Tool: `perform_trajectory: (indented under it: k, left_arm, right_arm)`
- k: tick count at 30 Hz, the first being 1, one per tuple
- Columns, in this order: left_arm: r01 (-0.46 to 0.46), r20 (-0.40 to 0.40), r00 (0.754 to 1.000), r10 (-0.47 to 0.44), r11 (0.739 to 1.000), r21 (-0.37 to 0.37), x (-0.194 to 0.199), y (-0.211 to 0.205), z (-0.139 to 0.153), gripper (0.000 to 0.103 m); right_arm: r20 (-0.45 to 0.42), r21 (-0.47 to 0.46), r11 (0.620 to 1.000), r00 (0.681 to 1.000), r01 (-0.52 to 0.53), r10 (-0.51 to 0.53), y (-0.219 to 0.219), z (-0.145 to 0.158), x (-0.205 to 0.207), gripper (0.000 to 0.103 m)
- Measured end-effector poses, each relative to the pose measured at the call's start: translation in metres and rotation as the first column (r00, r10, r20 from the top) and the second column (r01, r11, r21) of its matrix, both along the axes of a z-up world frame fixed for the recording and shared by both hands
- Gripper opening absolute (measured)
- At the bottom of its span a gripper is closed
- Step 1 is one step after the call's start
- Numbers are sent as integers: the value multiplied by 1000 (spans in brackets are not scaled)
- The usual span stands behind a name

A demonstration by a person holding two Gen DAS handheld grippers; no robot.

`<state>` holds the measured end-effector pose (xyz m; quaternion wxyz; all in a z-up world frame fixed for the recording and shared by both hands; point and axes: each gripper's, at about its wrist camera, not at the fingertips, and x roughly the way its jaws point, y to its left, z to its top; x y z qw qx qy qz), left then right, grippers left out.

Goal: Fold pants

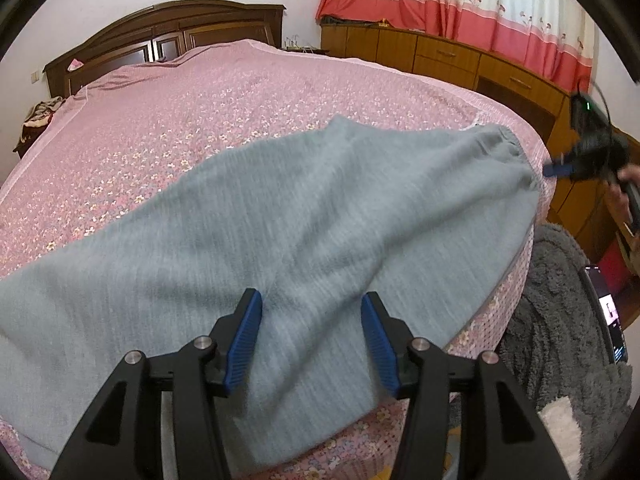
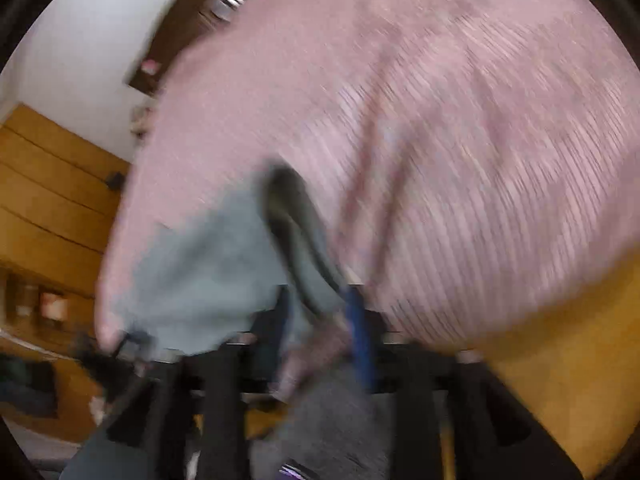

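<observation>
1. The pants [image 1: 280, 216] lie spread across the near corner of the bed [image 1: 200, 112], grey knit on a pink flowered cover. The gathered waistband sits at the bed's right edge, and the legs run off to the left and toward the camera.

2. The left gripper [image 1: 311, 312] hangs just above the cloth near the bed's front edge. Its jaws stand wide apart with nothing between them.

3. The right gripper [image 1: 560, 169] is at the waistband end. In the left wrist view its blue tips meet the elastic edge and look closed. In its own view, which is badly blurred, grey fabric appears to run between the fingers [image 2: 360, 336]. I judge it clamped on the waistband, though the blur leaves some doubt.

4. Handling, as a judgement: the fabric looks soft, limp and light, like fleece or sweat knit. It will sag and drag across the cover, not hold a shape, and it is not slippery or fragile. The elastic waistband gives a thick, sure pinch. A leg hem or a side seam is the better hold for the left gripper, since a pinch mid-panel would only bunch the cloth.

5. Containers: the wooden cabinets [image 1: 448, 56] along the wall have closed drawers, so their contents cannot be seen.
</observation>
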<state>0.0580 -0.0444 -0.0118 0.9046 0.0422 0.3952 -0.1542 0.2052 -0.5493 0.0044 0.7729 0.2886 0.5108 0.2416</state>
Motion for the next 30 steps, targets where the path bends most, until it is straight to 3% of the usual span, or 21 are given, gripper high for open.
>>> perform_trajectory:
  k: [1, 3, 6, 14, 16, 18, 20, 23, 27, 29, 30]
  left_arm:
    - [0, -4, 1000, 0, 1000, 3, 1, -1, 0, 55]
    - [-1, -15, 1000, 2, 1000, 18, 4, -4, 0, 55]
    - [-11, -34, 999, 12, 999, 41, 8, -8, 2, 55]
    - [-85, -80, 992, 99, 982, 167, 15, -39, 15, 51]
    - [13, -46, 999, -3, 977, 213, 7, -78, 35, 52]
    - [126, -13, 992, -128, 949, 290, 1, -130, 46, 62]
    - [243, 17, 964, -266, 903, 353, -1, -192, 48, 71]
    - [377, 44, 903, -428, 837, 395, 5, -279, 35, 71]
    - [444, 83, 843, -531, 775, 450, 10, -348, 14, 71]
    - [450, 91, 835, -543, 769, 454, 13, -363, 8, 71]
    - [445, 99, 834, -543, 767, 462, 16, -369, 4, 71]
  right_arm:
    - [0, 75, 996, 999, -45, 45, 1, 2, 14, 71]
    - [-31, 183, 975, 990, -127, 135, 6, -5, 44, 72]
    - [-103, 147, 972, 974, -185, 201, 6, -21, 65, 72]
    - [-52, 231, 902, 922, -364, 385, -12, -50, 27, 72]
    - [-38, 264, 885, 912, -384, 407, -15, -57, 17, 72]
    - [-16, 344, 850, 903, -399, 430, -16, -67, 7, 72]
    - [-12, 410, 823, 901, -392, 434, -13, -80, 2, 72]
    - [-26, 403, 832, 904, -381, 427, -15, -96, -1, 72]
    - [-10, 435, 824, 914, -362, 406, -15, -96, 0, 54]
    - [2, 403, 837, 916, -369, 402, -15, -90, -2, 33]
    - [9, 384, 844, 915, -376, 403, -14, -87, -3, 16]
